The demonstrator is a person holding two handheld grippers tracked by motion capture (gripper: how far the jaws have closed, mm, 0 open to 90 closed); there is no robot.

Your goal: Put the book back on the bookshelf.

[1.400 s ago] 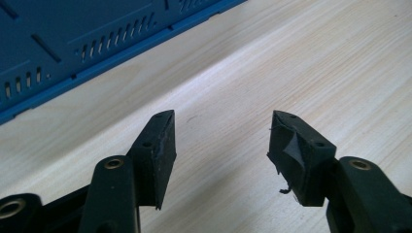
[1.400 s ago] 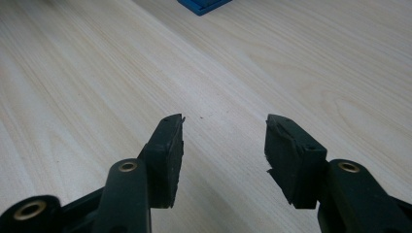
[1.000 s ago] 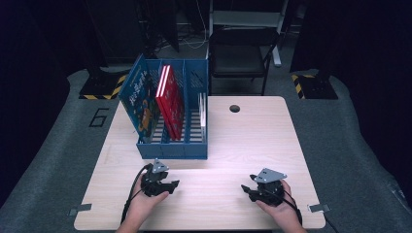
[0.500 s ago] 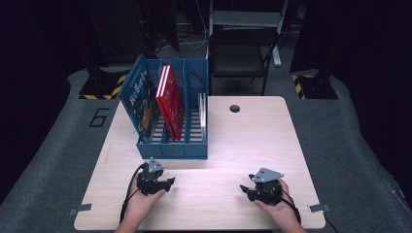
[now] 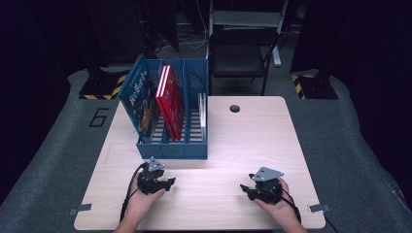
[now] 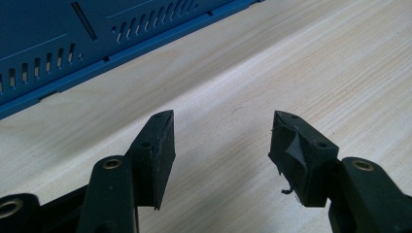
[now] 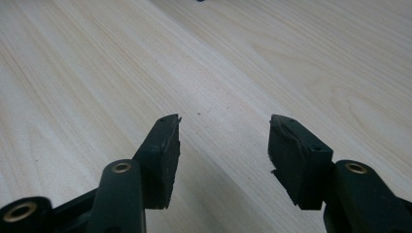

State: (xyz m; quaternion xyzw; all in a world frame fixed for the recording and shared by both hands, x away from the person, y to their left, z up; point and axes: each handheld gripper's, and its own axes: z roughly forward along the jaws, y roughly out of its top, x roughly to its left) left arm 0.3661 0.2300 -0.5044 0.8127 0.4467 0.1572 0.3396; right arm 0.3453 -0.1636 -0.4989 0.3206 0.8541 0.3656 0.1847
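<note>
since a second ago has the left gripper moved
Yes, slightly. The left gripper has drifted toward the near table edge, away from the blue rack, opening the strip of bare wood between them a little.

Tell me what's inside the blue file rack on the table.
The blue file rack holds a blue picture book leaning in its left slot, a red book upright in the middle and a thin white item on the right. The slot floors beneath them are hidden.

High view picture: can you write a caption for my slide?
Two hands rest open tongs, left and right, on a wooden table before a blue rack holding books.
</note>
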